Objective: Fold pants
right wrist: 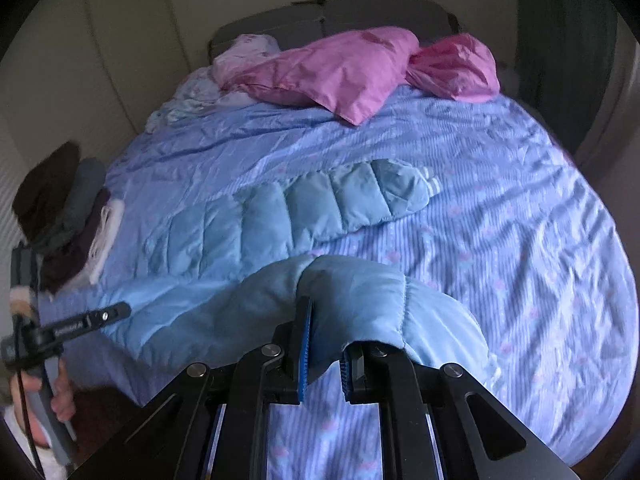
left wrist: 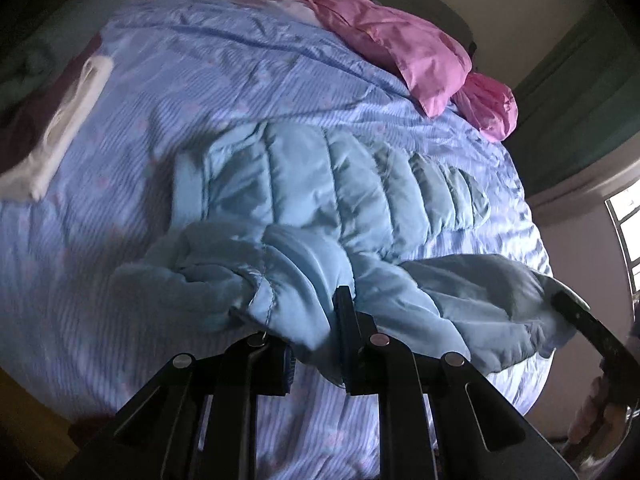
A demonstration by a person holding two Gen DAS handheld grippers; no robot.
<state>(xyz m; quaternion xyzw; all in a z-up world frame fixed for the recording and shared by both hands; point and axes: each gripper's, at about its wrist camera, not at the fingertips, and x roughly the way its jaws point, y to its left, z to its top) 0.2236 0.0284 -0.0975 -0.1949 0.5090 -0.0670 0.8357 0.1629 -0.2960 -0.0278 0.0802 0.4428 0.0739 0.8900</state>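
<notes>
Here, both grippers, left gripper (left wrist: pixel 316 344) and right gripper (right wrist: pixel 324 356), pinch the quilted light-blue pants (right wrist: pixel 256 216) at lower centre, mid-fold; next, carry the edge toward the upper frame.

Two fisheye wrist views looked steeply down along black jaws, close above a bed with a lilac striped cover (left wrist: pixel 200 100). Both shared pale blue quilted padded pants (left wrist: pixel 320 184) and pink pillows (right wrist: pixel 340 72).

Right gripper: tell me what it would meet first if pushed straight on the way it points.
The right gripper is shut on the quilted pants; straight ahead, probably more of them, then the bedspread. Depth is unclear.
</notes>
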